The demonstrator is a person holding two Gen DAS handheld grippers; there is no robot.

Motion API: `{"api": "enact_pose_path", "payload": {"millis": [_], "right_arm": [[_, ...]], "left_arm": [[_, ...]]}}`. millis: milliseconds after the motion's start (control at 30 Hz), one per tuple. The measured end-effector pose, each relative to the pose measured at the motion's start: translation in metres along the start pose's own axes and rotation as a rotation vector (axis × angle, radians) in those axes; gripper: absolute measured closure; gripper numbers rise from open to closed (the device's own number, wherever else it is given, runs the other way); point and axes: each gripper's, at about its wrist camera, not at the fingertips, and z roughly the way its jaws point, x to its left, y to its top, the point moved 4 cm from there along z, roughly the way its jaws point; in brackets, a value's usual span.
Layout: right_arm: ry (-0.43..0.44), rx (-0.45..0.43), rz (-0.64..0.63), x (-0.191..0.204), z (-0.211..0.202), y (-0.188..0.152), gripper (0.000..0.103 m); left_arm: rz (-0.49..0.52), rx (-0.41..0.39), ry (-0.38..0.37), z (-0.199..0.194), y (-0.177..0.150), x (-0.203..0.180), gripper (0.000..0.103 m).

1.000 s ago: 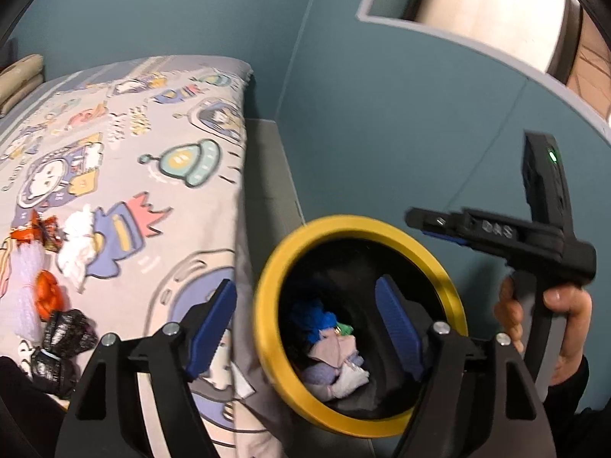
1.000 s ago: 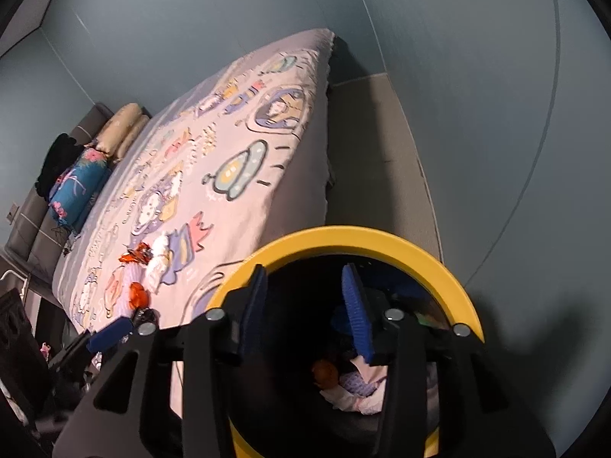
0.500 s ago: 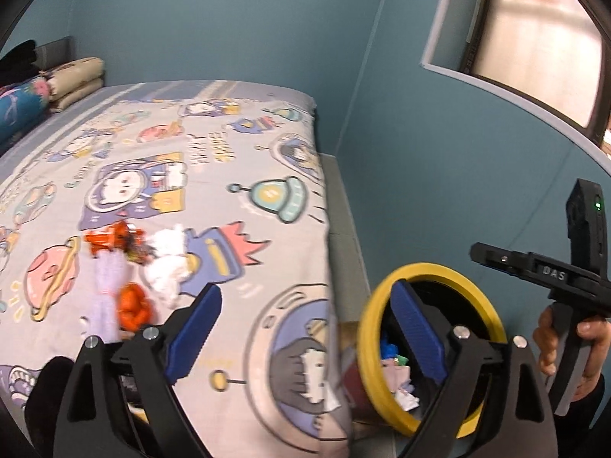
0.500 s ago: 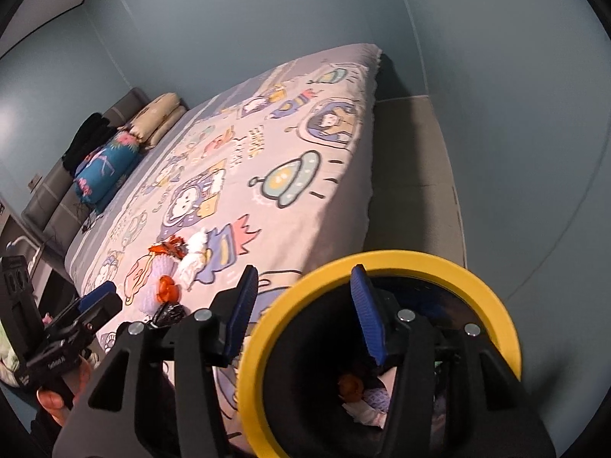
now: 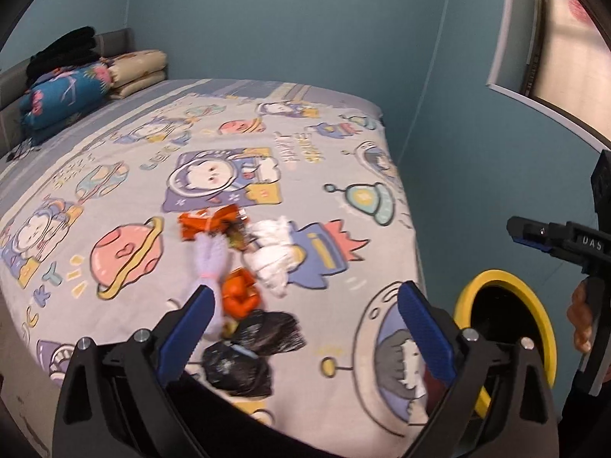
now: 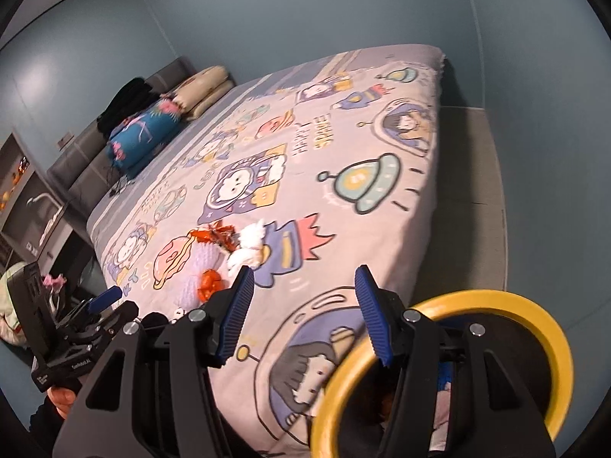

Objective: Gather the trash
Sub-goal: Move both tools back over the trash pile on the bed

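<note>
A pile of trash lies on the cartoon-print bed (image 5: 126, 175): an orange wrapper (image 5: 208, 221), white crumpled tissue (image 5: 277, 253), a pale purple net sleeve (image 5: 210, 263), an orange ball (image 5: 240, 294) and black plastic bags (image 5: 248, 351). The pile also shows in the right wrist view (image 6: 225, 252). My left gripper (image 5: 305, 328) is open and empty above the bed's near edge, just right of the bags. My right gripper (image 6: 305, 316) is open and empty over the bed's corner. The yellow-rimmed black bin (image 5: 508, 328) stands on the floor beside the bed, with trash inside (image 6: 443, 393).
Folded pillows and a blue patterned quilt (image 5: 65, 95) lie at the bed's head. A blue wall (image 5: 458, 152) with a window (image 5: 565, 38) runs along the right. A narrow strip of grey floor (image 6: 469, 191) lies between bed and wall.
Both grippers lifted away from the bin's mouth and swung left toward the bed. The trash pile came into fuller view ahead of the left gripper. The right gripper's jaws opened wider.
</note>
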Motion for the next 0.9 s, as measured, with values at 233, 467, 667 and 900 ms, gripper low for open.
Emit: {"api": "enact_pose_path", "payload": {"millis": [233,467,667,900], "right_arm": [[0.022,0.053,-0.043,0.030,0.038,0.006,0.051],[0.018,0.106,-0.081,0.053,0.078,0.009,0.051],[0.012,0.169,-0.117,0.071,0.117,0.006,0.051],[0.001,0.256,-0.148,0.090,0.169,-0.003,0.051]], "left_arm": [[-0.018,0.022,0.039,0.001,-0.014,0.026,0.010],[-0.054,0.068,0.050,0.012,-0.033,0.048,0.010],[-0.072,0.126,0.057,0.026,-0.054,0.064,0.010],[-0.097,0.173,0.053,0.041,-0.068,0.076,0.010]]}}
